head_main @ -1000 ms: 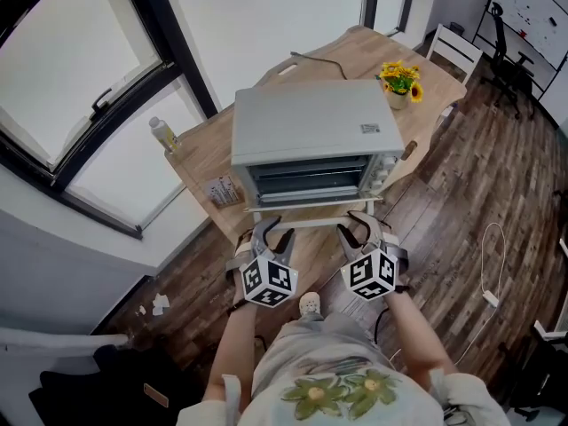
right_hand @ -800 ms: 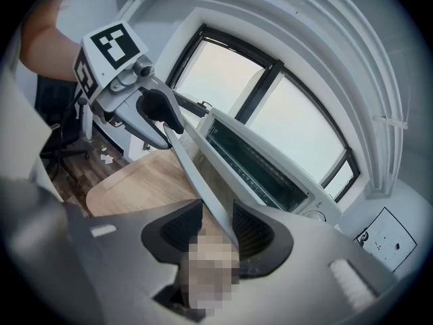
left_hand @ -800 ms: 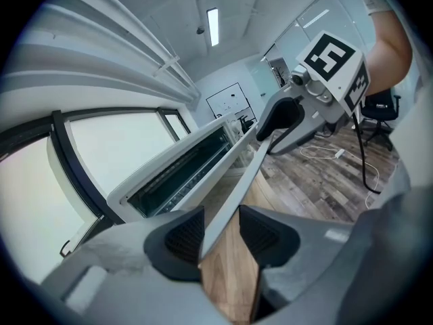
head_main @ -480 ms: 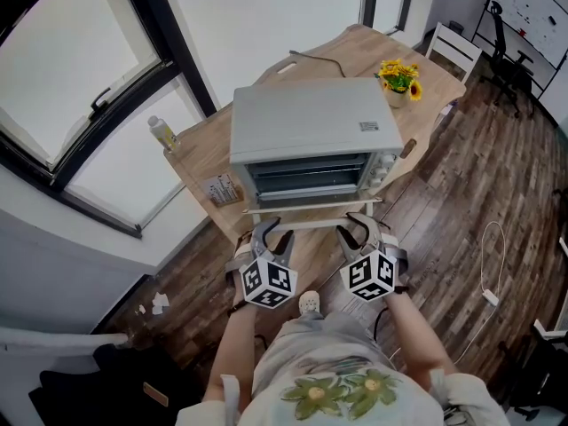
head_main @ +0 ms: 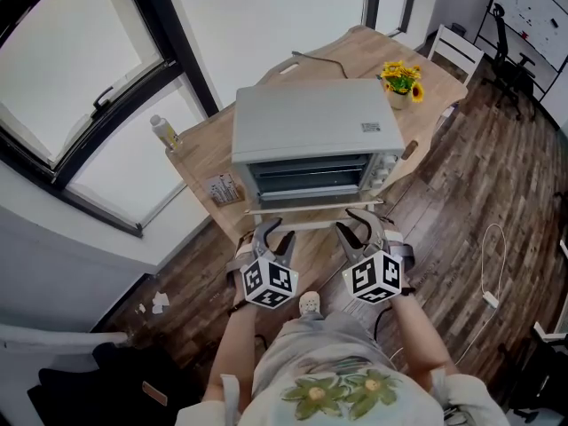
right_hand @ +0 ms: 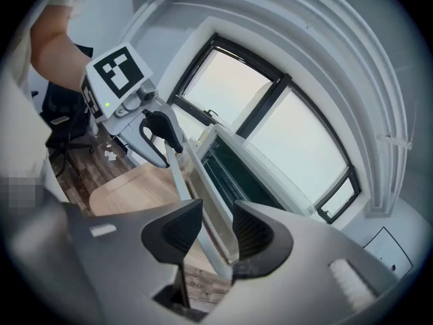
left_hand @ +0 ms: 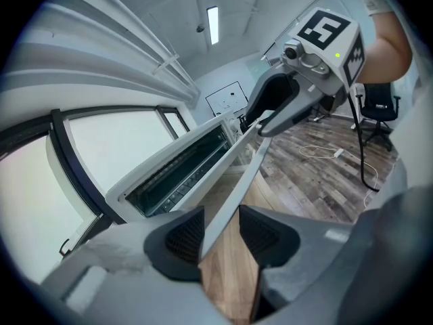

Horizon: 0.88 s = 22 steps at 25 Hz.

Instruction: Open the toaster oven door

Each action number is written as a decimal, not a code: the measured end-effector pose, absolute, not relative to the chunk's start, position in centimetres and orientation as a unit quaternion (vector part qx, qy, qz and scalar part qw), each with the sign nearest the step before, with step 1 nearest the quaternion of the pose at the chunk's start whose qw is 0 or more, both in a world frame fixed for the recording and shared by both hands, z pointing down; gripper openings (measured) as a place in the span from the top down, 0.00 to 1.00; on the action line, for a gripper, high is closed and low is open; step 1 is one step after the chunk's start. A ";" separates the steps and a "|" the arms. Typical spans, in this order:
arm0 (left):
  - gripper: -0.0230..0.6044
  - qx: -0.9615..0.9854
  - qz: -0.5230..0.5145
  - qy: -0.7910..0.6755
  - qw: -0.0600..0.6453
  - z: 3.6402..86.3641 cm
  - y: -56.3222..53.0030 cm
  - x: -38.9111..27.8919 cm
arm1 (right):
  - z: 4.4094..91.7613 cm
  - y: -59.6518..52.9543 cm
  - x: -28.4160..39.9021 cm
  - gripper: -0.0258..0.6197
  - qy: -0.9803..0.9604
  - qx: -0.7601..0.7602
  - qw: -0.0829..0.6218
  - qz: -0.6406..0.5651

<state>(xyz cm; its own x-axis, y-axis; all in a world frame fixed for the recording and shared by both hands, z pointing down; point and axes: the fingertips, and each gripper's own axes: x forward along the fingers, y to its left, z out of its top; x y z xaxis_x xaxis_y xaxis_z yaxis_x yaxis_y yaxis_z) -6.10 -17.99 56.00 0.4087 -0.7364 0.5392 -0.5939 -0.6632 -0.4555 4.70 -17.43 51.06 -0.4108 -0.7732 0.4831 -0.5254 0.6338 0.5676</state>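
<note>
Head view: label (head_main: 370, 129) atop toaster oven (head_main: 311, 122) is illegibly small.

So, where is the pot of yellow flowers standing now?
In the head view, the pot of yellow flowers stands on the wooden table, just beyond the toaster oven's right rear corner.

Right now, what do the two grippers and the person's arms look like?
The left gripper and right gripper match: pale grey bodies, dark curved fingers with ribbed pads, and a white cube of black square markers behind each. A small green light glows on the right one. The person wears a light short-sleeved top with a green flower print; forearms are bare.
</note>
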 end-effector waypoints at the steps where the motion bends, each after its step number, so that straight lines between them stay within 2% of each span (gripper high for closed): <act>1: 0.70 -0.834 -0.370 0.399 0.096 56.1 -17.9 -6.1 | 50.8 -17.9 4.9 0.74 -0.821 0.392 0.379 -0.172; 10: 0.70 -0.833 -0.382 0.389 0.095 57.8 -17.0 -6.2 | 53.3 -19.0 4.1 0.74 -0.816 0.327 0.445 -0.174; 15: 0.70 -0.834 -0.386 0.385 0.086 58.6 -16.4 -6.3 | 54.2 -18.9 3.4 0.83 -0.815 0.314 0.455 -0.172; 22: 0.70 -0.833 -0.392 0.384 0.076 59.3 -15.9 -6.2 | 55.2 -18.2 3.3 0.87 -0.820 0.294 0.464 -0.160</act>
